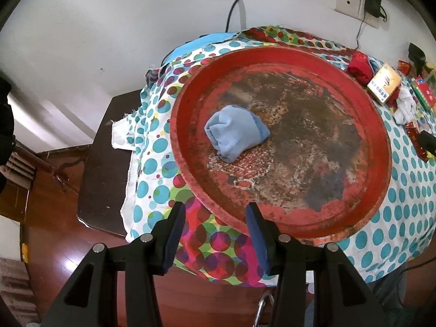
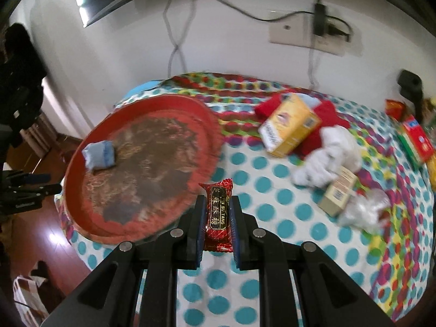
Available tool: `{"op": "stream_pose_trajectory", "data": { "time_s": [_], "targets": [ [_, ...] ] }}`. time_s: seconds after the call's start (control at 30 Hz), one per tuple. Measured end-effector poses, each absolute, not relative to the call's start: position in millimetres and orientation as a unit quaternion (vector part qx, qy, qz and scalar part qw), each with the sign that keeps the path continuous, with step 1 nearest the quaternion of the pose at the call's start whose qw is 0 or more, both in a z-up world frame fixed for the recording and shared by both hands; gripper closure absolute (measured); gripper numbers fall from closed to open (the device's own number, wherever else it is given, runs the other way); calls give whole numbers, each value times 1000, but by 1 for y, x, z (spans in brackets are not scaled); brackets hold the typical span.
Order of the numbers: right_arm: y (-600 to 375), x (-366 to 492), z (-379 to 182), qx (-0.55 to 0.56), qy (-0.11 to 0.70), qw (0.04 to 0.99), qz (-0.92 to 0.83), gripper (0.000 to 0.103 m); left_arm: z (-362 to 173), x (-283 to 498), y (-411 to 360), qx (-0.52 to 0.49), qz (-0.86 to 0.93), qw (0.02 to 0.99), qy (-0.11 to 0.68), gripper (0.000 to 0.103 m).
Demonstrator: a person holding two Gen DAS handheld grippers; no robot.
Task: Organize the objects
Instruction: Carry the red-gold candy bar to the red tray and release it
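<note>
Both grippers: black angular fingers (image 1: 174, 234), blue pads, silver round screws.

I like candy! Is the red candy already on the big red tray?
No, the candy is pinched between the right gripper's fingers, and only a blue cloth lies on the tray.

Folded cloth (image 2: 98, 154) on tray (image 2: 81, 190), tray left of boxes (image 2: 290, 125) on table (image 2: 272, 218), wall socket (image 2: 288, 36) behind

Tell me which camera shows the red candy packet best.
The right wrist view. There the red candy packet sits large and sharp between the right gripper's fingers, its gold lettering readable. The left wrist view does not clearly show it; it mostly shows the red tray and blue cloth.
</note>
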State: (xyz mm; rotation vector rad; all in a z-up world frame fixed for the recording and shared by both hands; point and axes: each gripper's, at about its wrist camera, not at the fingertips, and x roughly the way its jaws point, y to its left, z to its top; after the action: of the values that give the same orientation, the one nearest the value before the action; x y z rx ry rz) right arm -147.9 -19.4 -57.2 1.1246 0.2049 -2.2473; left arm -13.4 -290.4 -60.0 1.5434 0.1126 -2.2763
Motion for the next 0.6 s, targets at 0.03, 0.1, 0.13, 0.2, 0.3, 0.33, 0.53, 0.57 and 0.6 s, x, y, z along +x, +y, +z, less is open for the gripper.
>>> {"op": "stream_pose_trajectory", "data": {
  "time_s": [0.03,0.1,0.13,0.2,0.3,0.33,0.53,0.57,0.6],
  "targets": [
    [-27,-147,-57,424,80,311,-847,87,-60,-14,-292,550,-811,193,42,56],
    [-40,-145,-57,423,87,322,-843,87,-59,-14,-294,548,-812,194,47,56],
    [-45,-144,-56,422,91,325,-842,87,-59,-14,-296,548,-812,196,51,56],
    [-56,-143,-56,422,97,334,-837,87,-59,-13,-299,546,-812,198,60,56],
    [-74,-143,-57,420,107,345,-832,87,-58,-12,-303,545,-812,199,67,56],
    [-79,-143,-57,421,109,348,-831,87,-58,-12,-304,544,-812,201,68,56],
    [-104,-145,-66,428,125,359,-820,87,-58,-11,-314,545,-809,205,82,56],
    [-108,-145,-68,430,127,361,-818,87,-58,-11,-316,546,-808,206,84,56],
    [-113,-145,-71,432,130,363,-815,87,-58,-10,-318,547,-807,207,86,56]
  ]
}}
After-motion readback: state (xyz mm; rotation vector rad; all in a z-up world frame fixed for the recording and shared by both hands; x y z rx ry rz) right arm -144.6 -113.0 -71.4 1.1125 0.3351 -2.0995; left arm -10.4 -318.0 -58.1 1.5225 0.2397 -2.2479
